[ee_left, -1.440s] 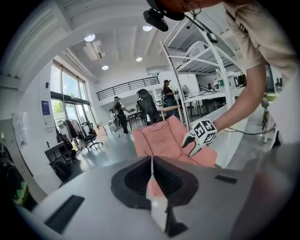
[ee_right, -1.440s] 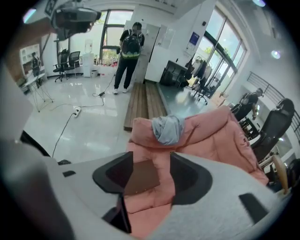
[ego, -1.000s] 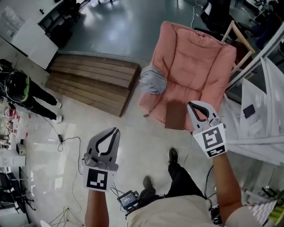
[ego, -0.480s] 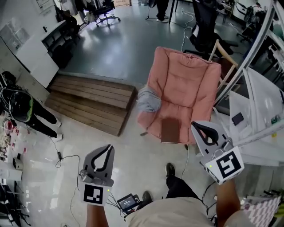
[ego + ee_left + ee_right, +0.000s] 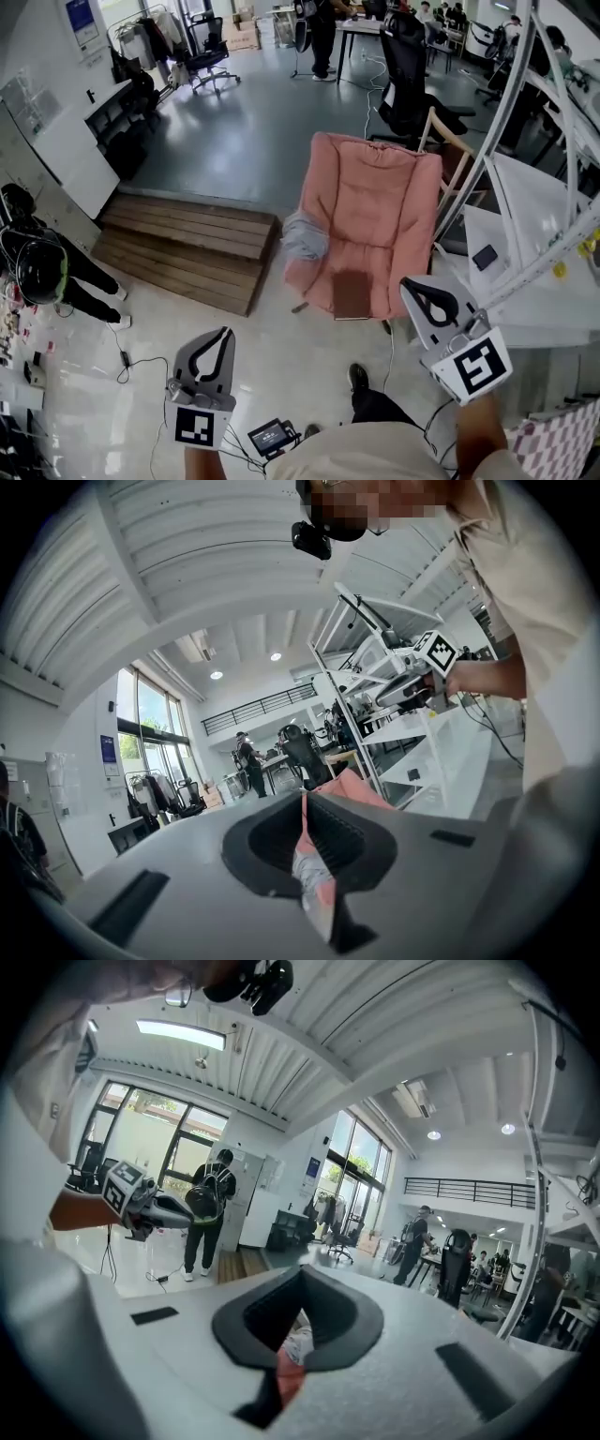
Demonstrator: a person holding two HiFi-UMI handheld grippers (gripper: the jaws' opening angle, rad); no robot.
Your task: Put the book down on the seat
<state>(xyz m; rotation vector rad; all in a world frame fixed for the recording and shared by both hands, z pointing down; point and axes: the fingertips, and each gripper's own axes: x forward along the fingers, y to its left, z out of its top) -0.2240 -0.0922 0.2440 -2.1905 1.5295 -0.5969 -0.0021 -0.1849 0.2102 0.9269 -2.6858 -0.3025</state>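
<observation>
A brown book (image 5: 352, 293) lies flat on the front of the seat of the pink cushioned armchair (image 5: 375, 202), with nothing touching it. My right gripper (image 5: 411, 285) hangs just right of the seat's front corner; its jaws are shut and hold nothing. Well back from the chair, low at the left over the floor, is my left gripper (image 5: 225, 334), also shut and holding nothing. In the left gripper view the left gripper (image 5: 305, 803) points at the chair. The right gripper (image 5: 302, 1277) shows a sliver of pink between its closed jaws.
A grey cloth (image 5: 302, 236) drapes over the chair's left arm. A low wooden platform (image 5: 183, 248) lies to the left. White shelving (image 5: 530, 281) stands close on the right. A small device with cables (image 5: 272, 436) sits on the floor by my feet. People stand farther off.
Both grippers have drawn back from the chair toward my body, and the view has lifted to show more of the room. The book stays on the seat.
</observation>
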